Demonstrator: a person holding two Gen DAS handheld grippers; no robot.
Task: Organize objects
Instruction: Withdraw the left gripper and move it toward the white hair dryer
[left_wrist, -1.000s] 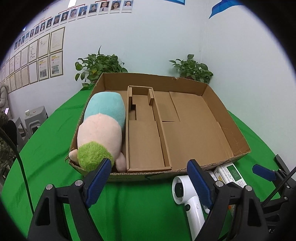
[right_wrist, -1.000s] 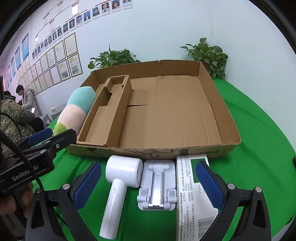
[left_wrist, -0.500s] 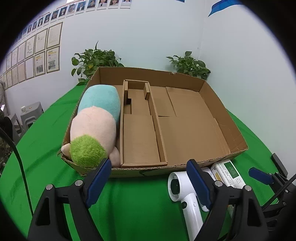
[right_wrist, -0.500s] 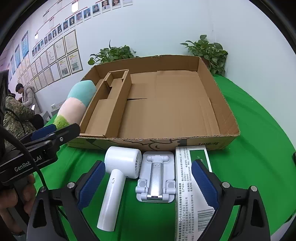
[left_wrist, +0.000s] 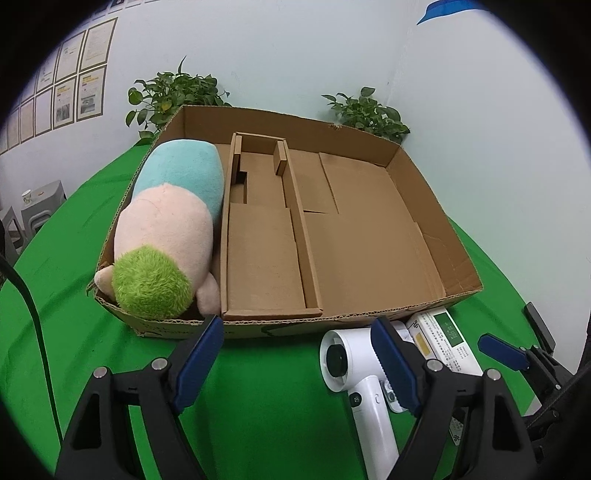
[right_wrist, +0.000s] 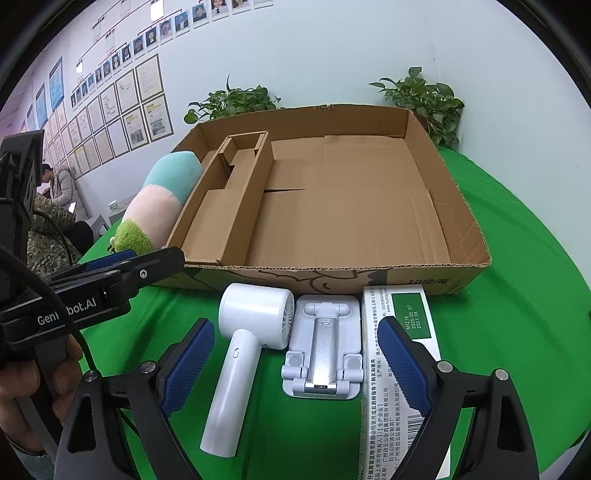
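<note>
Below my right gripper (right_wrist: 295, 365), jaws closing, nothing pinched: fan (right_wrist: 243, 347), phone stand (right_wrist: 321, 350), medicine box (right_wrist: 399, 369) crowd table beside cardboard box (right_wrist: 369, 275). Risk: pads nudge neighbours. Left gripper (left_wrist: 299, 365) apart, empty. Fan handle probably slippery.

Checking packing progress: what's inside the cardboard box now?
The shallow brown cardboard box holds one pastel plush toy in its left compartment. The cardboard insert channel and wide right section show bare. Anything beneath the plush is hidden.
</note>
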